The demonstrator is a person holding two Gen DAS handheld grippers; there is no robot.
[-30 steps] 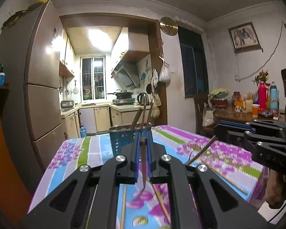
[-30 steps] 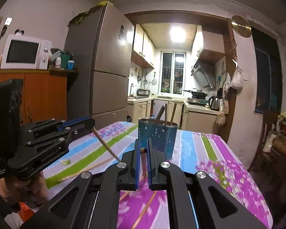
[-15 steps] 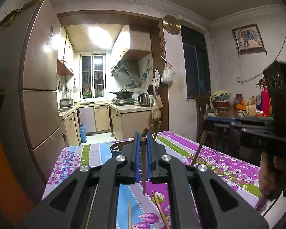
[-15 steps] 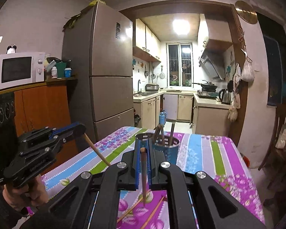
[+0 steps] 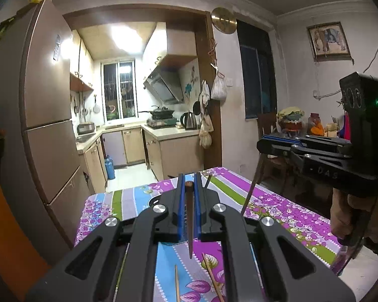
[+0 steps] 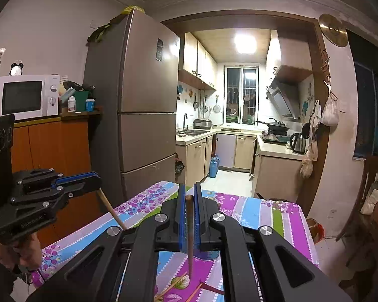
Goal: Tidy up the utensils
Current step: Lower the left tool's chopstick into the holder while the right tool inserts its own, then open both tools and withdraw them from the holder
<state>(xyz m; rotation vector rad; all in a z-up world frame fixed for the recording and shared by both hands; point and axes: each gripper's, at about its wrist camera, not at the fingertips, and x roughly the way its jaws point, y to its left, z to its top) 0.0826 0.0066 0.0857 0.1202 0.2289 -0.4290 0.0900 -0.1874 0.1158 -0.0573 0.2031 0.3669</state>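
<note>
Chopsticks are clamped upright, tips down, one (image 5: pixel 189 216) in the left gripper (image 5: pixel 189 191), one (image 6: pixel 189 226) in the right gripper (image 6: pixel 188 201); the blue holder (image 6: pixel 209 254) is glimpsed at 6 o'clock beneath the right jaws, nearer that hand

Each fisheye camera is sitting just behind its own gripper's fingers, hovering above the floral tablecloth (image 5: pixel 277 201) and facing the kitchen doorway. The left view is catching the right gripper (image 5: pixel 262 146) at its right edge; the right view is catching the left gripper (image 6: pixel 95 180) at its left. Both are sharing the refrigerator (image 6: pixel 143 105) and kitchen window (image 5: pixel 118 90).
</note>
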